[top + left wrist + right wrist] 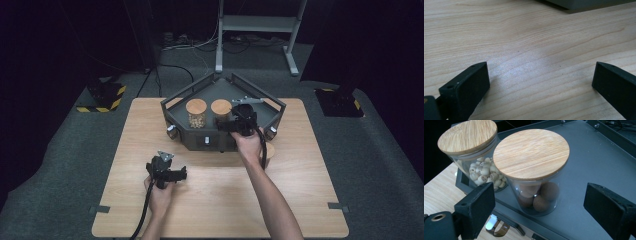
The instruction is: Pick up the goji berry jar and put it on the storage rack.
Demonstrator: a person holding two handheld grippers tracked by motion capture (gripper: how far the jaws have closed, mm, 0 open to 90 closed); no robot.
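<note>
Two jars (531, 170) stand near tray edge (506, 216); right claw (536, 205) gapes around one.

floor: grey carpet (60, 150) | walls: dark | metal stand (260, 25) behind

I see a table (210, 200) of pale wood, with fine grain and a soft satin sheen under my left gripper (540, 82), whose black jaws look matt and smooth, like plastic. The tray (589, 165) is dark grey and matt, apparently painted metal. Both jars are clear glossy glass: the nearer jar (536, 195) holds rough brown balls, the farther jar (481, 170) pale beads. Their lids show striped, unvarnished-looking bamboo. The floor (60, 160) is grey carpet.
</note>
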